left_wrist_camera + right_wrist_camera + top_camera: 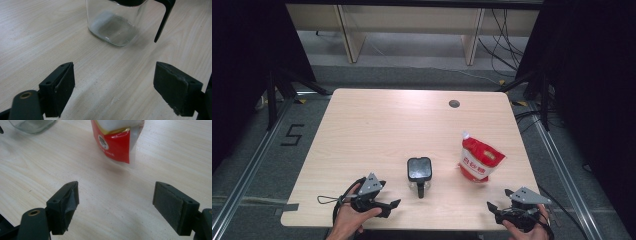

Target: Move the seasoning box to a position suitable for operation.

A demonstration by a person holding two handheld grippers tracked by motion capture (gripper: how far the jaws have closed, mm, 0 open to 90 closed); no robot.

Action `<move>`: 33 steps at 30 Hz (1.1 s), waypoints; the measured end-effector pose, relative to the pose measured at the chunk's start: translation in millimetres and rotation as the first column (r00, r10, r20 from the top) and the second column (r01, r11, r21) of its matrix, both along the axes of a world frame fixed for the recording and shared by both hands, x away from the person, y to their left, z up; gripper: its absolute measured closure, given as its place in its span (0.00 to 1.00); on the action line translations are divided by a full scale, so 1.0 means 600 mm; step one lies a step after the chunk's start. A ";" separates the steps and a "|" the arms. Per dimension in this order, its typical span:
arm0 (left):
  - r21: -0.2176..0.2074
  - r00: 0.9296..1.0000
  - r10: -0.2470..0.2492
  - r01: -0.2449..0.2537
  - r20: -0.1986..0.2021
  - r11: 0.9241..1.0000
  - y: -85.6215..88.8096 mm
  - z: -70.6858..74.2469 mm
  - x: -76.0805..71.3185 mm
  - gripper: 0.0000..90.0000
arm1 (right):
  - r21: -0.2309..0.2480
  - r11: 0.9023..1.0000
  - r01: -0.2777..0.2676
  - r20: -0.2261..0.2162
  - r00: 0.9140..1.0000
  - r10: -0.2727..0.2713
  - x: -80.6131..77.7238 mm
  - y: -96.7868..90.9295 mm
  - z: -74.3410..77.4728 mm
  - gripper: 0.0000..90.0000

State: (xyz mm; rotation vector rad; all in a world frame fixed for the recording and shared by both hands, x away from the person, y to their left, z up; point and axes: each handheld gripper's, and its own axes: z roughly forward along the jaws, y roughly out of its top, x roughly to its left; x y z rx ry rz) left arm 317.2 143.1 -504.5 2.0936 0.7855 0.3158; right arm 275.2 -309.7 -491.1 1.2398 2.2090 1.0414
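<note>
A clear glass jar [419, 172] with a black lid and a black handle stands near the table's front middle. In the left gripper view the jar [112, 27] is just ahead of the jaws, with a thin white layer at its bottom. A red and white pouch [479, 159] with a spout stands to the jar's right; the pouch [117, 141] also rises ahead of the right jaws. My left gripper [393, 206] rests open at the front left, with nothing between its jaws. My right gripper [490, 208] is open at the front right, likewise holding nothing.
The light wooden table [377, 125] has a round cable hole [454, 104] near its back edge. Black curtains flank both sides, and cables [507, 45] run over the floor behind. A taped figure [292, 135] marks the floor at the left.
</note>
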 end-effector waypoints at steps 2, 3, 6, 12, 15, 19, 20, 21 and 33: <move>-0.025 1.000 0.000 0.000 -0.009 1.000 -0.003 0.000 -0.001 0.20 | 0.013 1.000 0.019 0.000 1.000 -0.019 -0.002 0.002 0.000 0.25; -0.022 1.000 0.004 -0.005 -0.006 1.000 -0.003 0.000 -0.002 0.20 | 0.005 1.000 0.000 0.010 1.000 0.000 0.000 0.001 0.001 0.25; -0.030 1.000 0.019 -0.019 -0.010 0.999 -0.006 0.000 -0.005 0.20 | -0.028 1.000 0.001 0.030 1.000 0.000 0.000 0.000 0.001 0.25; -0.065 1.000 0.011 -0.012 -0.005 0.998 -0.020 0.004 -0.010 0.28 | 0.024 0.999 0.026 -0.025 0.999 -0.025 -0.005 0.007 0.001 0.25; -0.105 1.000 0.016 -0.014 0.017 0.994 -0.032 0.008 -0.013 0.34 | 0.007 1.000 -0.004 -0.006 1.000 0.004 0.000 0.003 0.001 0.25; -0.097 0.999 -0.001 0.005 0.042 0.995 -0.049 0.008 -0.016 0.48 | 0.011 1.000 -0.003 -0.013 1.000 0.003 0.000 0.004 0.000 0.26; -0.085 0.999 -0.005 0.009 0.041 0.996 -0.053 0.009 -0.017 0.48 | 0.011 1.000 -0.003 -0.013 1.000 0.003 0.000 0.004 0.000 0.26; -0.098 1.000 -0.010 0.012 0.026 0.995 -0.060 0.007 -0.018 0.50 | 0.011 1.000 -0.003 -0.013 1.000 0.004 0.000 0.005 0.000 0.26; -0.085 0.993 -0.106 0.111 0.057 0.990 -0.114 0.002 -0.015 0.70 | -0.001 1.000 0.018 -0.009 1.000 -0.018 -0.002 0.010 -0.001 0.26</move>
